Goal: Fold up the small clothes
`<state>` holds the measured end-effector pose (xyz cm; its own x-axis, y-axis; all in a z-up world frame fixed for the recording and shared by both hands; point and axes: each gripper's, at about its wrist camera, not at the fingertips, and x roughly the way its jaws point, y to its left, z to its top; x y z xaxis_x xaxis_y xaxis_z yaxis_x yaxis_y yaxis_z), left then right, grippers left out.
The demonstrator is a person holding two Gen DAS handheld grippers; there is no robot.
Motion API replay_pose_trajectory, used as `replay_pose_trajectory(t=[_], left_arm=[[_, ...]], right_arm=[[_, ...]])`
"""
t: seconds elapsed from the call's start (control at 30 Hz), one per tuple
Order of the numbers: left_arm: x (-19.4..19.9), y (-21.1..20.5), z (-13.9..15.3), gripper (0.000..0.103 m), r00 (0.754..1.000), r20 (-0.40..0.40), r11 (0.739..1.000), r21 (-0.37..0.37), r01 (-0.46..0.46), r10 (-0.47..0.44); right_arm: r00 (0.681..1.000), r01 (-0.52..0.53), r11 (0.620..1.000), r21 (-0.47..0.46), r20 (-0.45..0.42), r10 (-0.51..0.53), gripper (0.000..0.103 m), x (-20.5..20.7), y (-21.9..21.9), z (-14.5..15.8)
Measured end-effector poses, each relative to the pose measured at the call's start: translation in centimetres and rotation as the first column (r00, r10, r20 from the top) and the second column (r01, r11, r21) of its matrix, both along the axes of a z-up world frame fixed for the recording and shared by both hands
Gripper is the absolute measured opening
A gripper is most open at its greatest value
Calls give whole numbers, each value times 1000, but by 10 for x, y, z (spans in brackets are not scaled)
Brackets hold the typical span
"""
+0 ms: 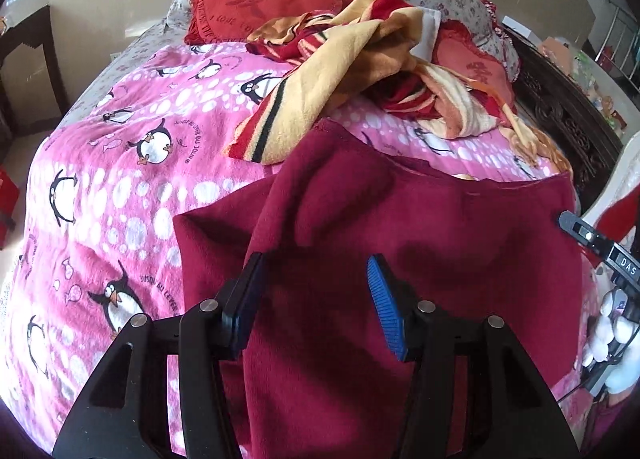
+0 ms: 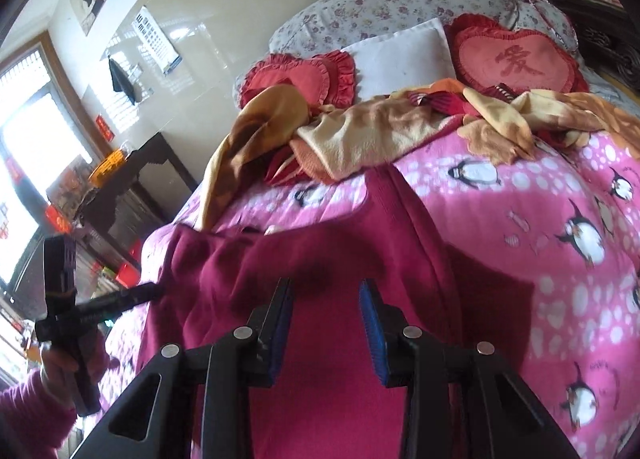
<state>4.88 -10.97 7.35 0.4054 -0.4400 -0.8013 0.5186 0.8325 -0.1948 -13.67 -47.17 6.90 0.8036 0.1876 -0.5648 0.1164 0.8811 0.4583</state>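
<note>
A dark red garment (image 1: 400, 219) lies spread on the pink penguin bedspread (image 1: 120, 187), with a fold running up its middle. My left gripper (image 1: 316, 263) hovers over its near part, blue pads apart and no cloth pinched between them. In the right wrist view the same garment (image 2: 320, 255) lies below my right gripper (image 2: 325, 285), whose jaws also stand apart and hold nothing. The right gripper (image 1: 588, 235) reaches in at the garment's right edge. A hand holds the left gripper (image 2: 68, 299) at the garment's left edge.
A crumpled yellow and red striped blanket (image 1: 340, 59) lies just beyond the garment. Red heart cushions (image 2: 516, 59), a white pillow (image 2: 400, 51) and floral pillows sit at the head. A dark carved headboard (image 1: 560, 111) and a dark side table (image 2: 140, 187) flank the bed.
</note>
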Motion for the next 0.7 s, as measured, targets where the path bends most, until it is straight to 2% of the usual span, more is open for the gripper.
replay_pose_trajectory(t=[0.1,0.13,0.27,0.37,0.5,0.63,0.7], left_arm=[[15,-4,-12,52,999,-26,1000,8,-29,30],[17,-4,-14,52,999,-23,999,9,-31,31],[20,-7,-15,52,1000,7,999,34,-14,14],[18,4,-10,52,1000,6,999,38,-19,19],[0,39,1,52,1000,-28,999,-43,10,-11],[-38,71,5,52,997,-24,996,-42,75,-76],[-54,85,-2,52,993,-68,994,-58,92,-96]], right_arm=[[993,95,990,-100,-63,-101,32,27,-12,-11],[990,113,988,-101,-71,-121,31,31,-17,-16],[989,140,990,5,-41,-140,29,38,-43,-35],[989,147,988,55,-28,-145,29,32,-48,-32],[990,141,989,46,-29,-140,31,-3,-39,-15],[993,96,995,16,-64,-95,35,-62,-21,-16],[992,83,996,13,-95,-82,35,-89,-14,-24]])
